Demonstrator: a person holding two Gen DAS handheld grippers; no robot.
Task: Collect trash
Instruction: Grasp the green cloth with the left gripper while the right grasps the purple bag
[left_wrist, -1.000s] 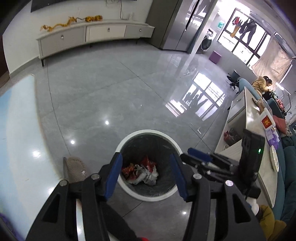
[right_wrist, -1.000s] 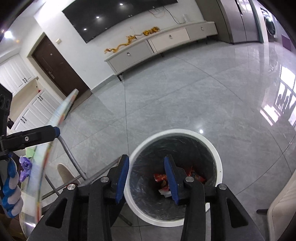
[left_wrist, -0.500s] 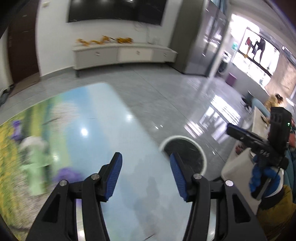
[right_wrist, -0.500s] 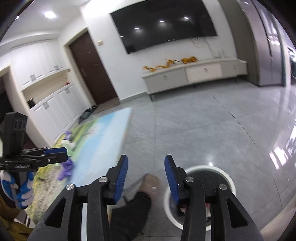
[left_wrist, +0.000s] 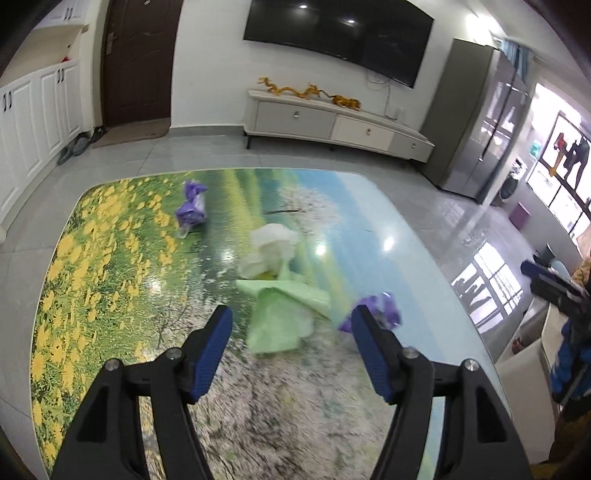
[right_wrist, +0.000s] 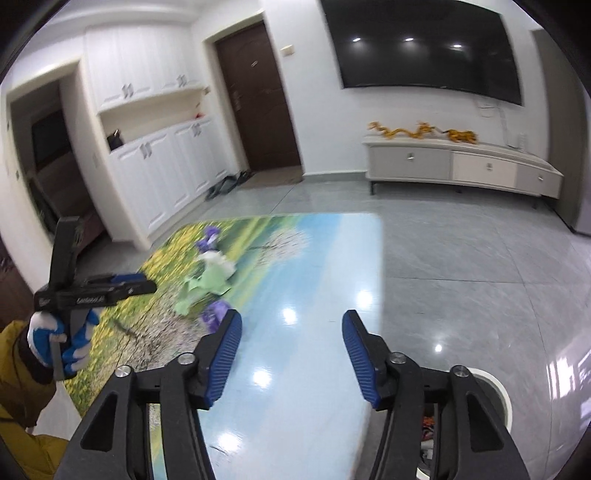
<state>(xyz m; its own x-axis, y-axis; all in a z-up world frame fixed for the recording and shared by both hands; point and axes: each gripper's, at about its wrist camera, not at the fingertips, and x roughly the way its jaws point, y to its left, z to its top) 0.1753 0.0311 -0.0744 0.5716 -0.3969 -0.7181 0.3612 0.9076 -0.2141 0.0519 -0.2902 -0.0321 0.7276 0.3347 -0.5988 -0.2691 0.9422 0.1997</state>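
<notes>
Bin beside table, wrappers inside

both the left gripper and the right gripper hover with jaws spread wide, holding nothing.

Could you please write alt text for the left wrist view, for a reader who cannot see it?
The open, empty left gripper hovers above a landscape-print table, aimed at crumpled green paper. White tissue lies behind it, with purple wrappers left and right.
</notes>
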